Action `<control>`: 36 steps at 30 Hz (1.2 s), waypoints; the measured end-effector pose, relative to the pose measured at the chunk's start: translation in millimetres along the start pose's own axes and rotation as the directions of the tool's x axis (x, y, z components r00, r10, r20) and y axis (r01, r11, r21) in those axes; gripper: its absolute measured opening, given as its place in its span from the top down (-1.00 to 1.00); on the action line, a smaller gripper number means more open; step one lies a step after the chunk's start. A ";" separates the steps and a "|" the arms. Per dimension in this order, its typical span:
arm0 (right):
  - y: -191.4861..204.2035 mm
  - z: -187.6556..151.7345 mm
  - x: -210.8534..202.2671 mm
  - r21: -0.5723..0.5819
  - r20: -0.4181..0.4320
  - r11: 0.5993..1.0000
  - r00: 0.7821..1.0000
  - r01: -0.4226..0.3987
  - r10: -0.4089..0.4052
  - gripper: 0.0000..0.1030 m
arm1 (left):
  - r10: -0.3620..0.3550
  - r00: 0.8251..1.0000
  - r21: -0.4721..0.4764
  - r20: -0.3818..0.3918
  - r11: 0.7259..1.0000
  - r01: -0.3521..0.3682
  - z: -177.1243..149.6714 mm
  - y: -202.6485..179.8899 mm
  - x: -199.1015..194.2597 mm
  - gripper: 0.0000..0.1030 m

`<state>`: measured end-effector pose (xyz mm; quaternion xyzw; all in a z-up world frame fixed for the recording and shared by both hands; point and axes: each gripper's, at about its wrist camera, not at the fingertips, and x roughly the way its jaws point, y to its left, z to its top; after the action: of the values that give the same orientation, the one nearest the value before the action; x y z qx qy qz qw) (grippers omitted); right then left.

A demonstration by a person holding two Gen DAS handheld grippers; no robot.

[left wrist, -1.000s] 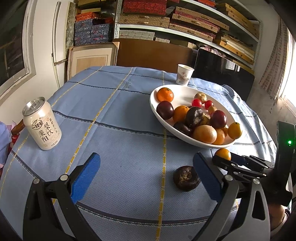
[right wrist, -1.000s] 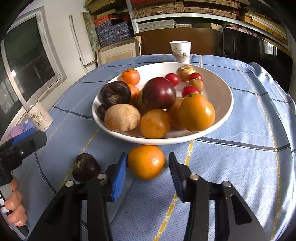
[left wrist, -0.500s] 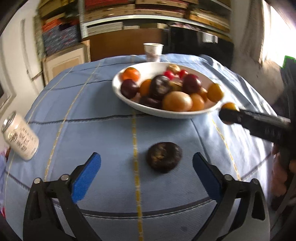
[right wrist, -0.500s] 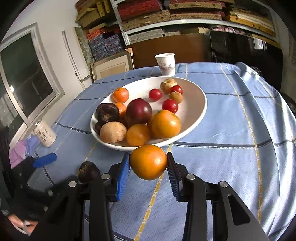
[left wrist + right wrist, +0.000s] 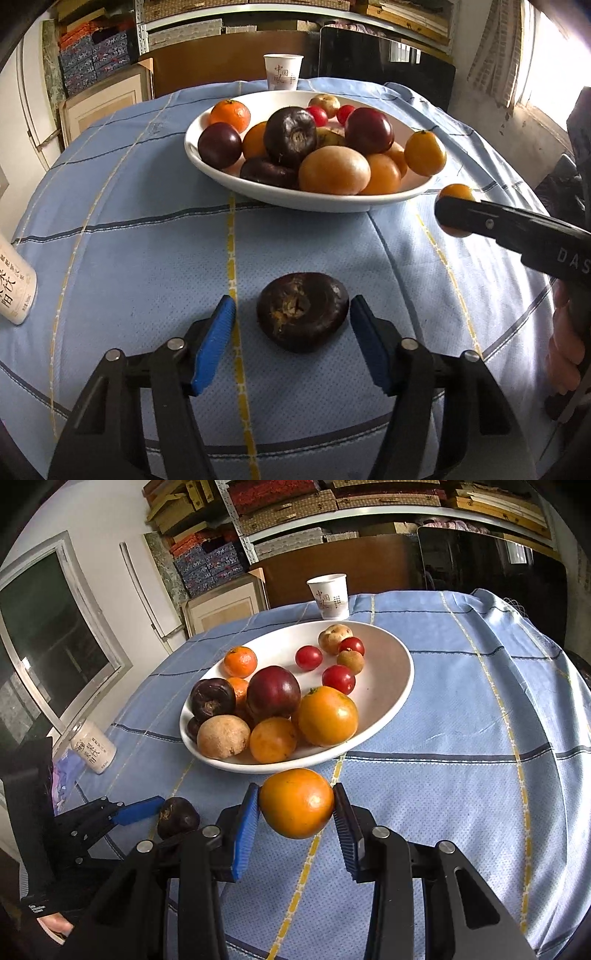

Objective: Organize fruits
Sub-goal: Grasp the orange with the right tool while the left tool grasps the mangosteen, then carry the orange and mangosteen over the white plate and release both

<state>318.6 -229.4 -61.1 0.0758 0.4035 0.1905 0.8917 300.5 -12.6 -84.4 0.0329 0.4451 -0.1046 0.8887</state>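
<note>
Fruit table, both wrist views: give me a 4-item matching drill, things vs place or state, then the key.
Things:
1. orange fruit
2. dark brown fruit
3. paper cup
4. drink can

Places or states:
A. on the cloth past the white bowl's far rim
B. clamped in the right gripper
C. standing near the table's left edge
D. lying on the cloth between the closing jaws of the left gripper, untouched

Pairs: 1-B, 2-D, 3-A, 4-C
</note>
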 end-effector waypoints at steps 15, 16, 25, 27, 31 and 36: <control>-4.3 -4.1 9.9 -0.001 -0.015 0.999 0.999 0.038 -0.038 0.22 | 0.040 0.999 0.040 0.023 0.998 -0.041 -0.5 -11.1 -5.0 0.07; -2.7 -4.7 9.6 -0.008 -0.014 0.999 0.999 0.037 -0.037 0.22 | 0.039 0.999 0.039 0.031 0.998 -0.040 -1.0 -11.3 -7.8 0.07; 20.7 3.3 -29.5 -0.102 0.150 0.994 0.987 -0.036 0.051 0.22 | -0.038 0.990 -0.062 0.136 0.997 0.047 17.9 10.7 -46.3 0.07; 15.9 12.1 -34.3 -0.081 0.202 0.997 0.979 -0.005 0.021 0.22 | -0.034 0.989 -0.083 0.144 0.995 0.046 34.9 19.2 -46.1 0.07; -4.3 38.7 -27.9 -0.006 0.234 1.000 0.972 0.022 -0.020 0.22 | -0.026 0.985 -0.130 0.171 0.990 0.049 75.9 31.0 -39.5 0.07; -27.4 68.1 -2.8 0.043 0.229 0.998 0.972 0.040 -0.049 0.22 | 0.001 0.979 -0.125 0.206 0.992 0.025 124.6 28.5 -18.3 0.07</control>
<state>375.5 -254.3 -21.9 0.1054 0.3026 0.1526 0.9349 393.7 -0.8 4.2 -0.0372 0.3569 -0.0844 0.9296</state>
